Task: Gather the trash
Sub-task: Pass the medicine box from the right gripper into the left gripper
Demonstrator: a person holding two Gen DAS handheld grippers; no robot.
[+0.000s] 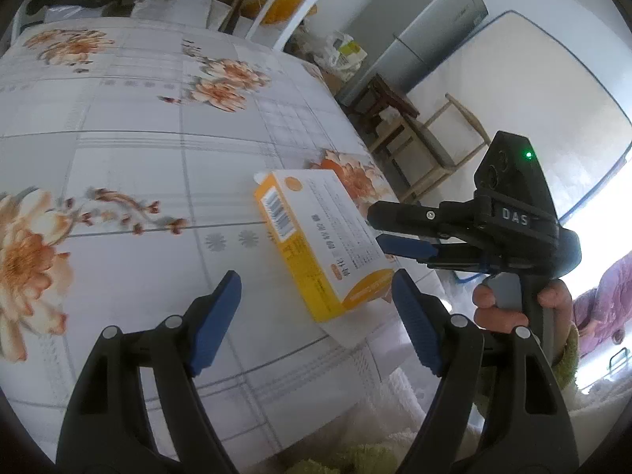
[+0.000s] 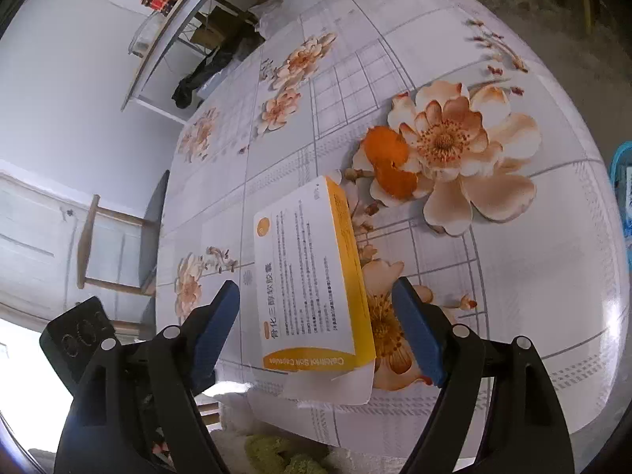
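Lying at table (image 2: 513,276) edge, box (image 2: 308,276) between spread jaws, peel (image 2: 389,168) beyond

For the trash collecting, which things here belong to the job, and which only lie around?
Job:
- yellow-white medicine box, between the open right gripper fingers
- orange peel on the tablecloth
- left gripper, open

Lying about:
- wooden chair
- fridge
- dark cloth

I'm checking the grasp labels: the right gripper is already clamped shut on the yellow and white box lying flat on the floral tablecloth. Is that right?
Not quite. The right gripper is open: in the right wrist view its blue pads stand apart on either side of the yellow and white box, with gaps showing. The box does lie flat on the floral tablecloth.
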